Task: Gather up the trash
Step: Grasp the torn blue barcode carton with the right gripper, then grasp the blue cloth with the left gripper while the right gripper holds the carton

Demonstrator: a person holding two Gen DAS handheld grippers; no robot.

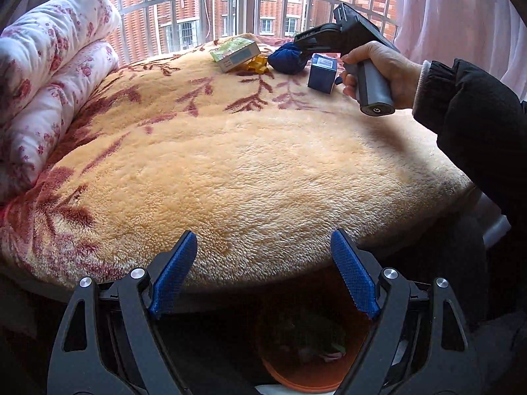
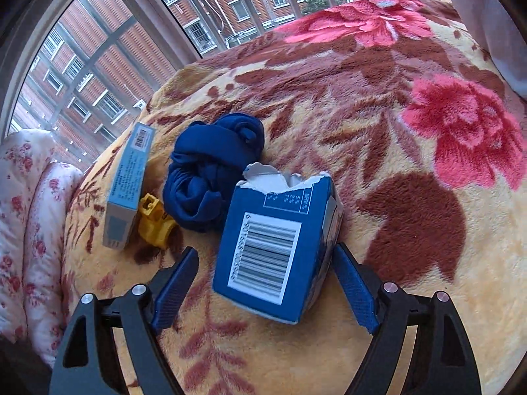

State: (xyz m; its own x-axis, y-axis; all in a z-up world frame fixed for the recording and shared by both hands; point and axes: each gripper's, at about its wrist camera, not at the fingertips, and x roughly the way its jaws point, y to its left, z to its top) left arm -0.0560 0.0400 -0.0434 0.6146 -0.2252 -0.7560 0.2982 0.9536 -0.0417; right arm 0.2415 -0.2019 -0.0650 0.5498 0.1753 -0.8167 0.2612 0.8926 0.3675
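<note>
A torn blue carton (image 2: 276, 243) with a barcode stands on the fleece blanket (image 2: 411, 312), between the fingers of my right gripper (image 2: 265, 251). The jaws are wide; the left pad is clear of the carton and the right pad is close beside it. Behind the carton lie a bundled blue cloth (image 2: 210, 171), a yellow plastic piece (image 2: 153, 220) and a pale blue flat box (image 2: 126, 184). My left gripper (image 1: 263, 240) hangs open and empty over the bed's near edge, above an orange bin (image 1: 306, 362) with some scraps inside. The carton (image 1: 322, 72) also shows far off in the left wrist view.
A rolled floral quilt (image 1: 49, 75) lies along the left side of the bed. A barred window (image 1: 230, 6) is behind the bed and a pink curtain (image 1: 461, 16) hangs at the right. A person's hand (image 1: 388, 69) in a black sleeve holds the right gripper.
</note>
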